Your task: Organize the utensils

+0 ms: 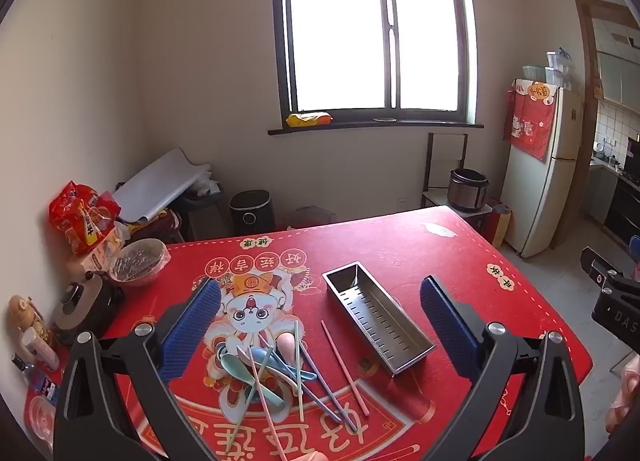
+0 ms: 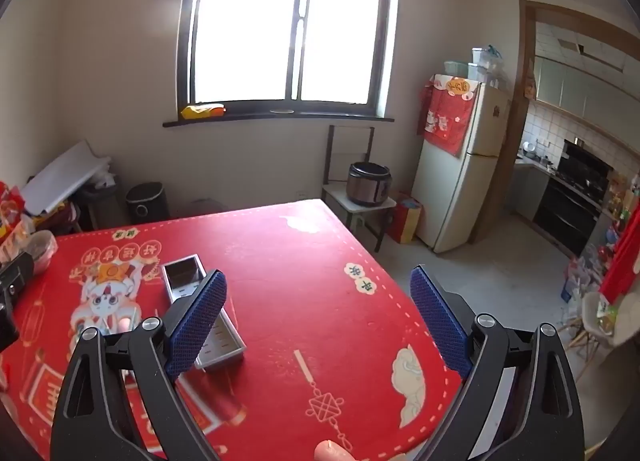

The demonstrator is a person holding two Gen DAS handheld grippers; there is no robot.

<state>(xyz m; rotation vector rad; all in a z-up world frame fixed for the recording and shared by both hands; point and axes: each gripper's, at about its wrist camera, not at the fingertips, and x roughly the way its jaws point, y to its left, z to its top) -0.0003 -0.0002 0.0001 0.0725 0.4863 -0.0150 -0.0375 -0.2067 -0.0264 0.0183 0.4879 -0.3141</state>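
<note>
Left gripper (image 1: 320, 313): jaws wide, empty, above the near table edge. Tangled pastel plastic spoons and chopsticks (image 1: 276, 373) lie just ahead, long axes mostly near-to-far. Perforated steel trough (image 1: 376, 321) beside them, rightward. Right gripper (image 2: 318, 309): wide, empty, farther off.

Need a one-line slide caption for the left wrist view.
Open left tongs hover over loose chopsticks and spoons beside an empty steel tray.

Red cartoon-printed tablecloth (image 1: 400, 253), silver slotted tray (image 1: 376, 321), pastel chopsticks (image 1: 346, 369), blue-padded gripper (image 1: 320, 297)
</note>
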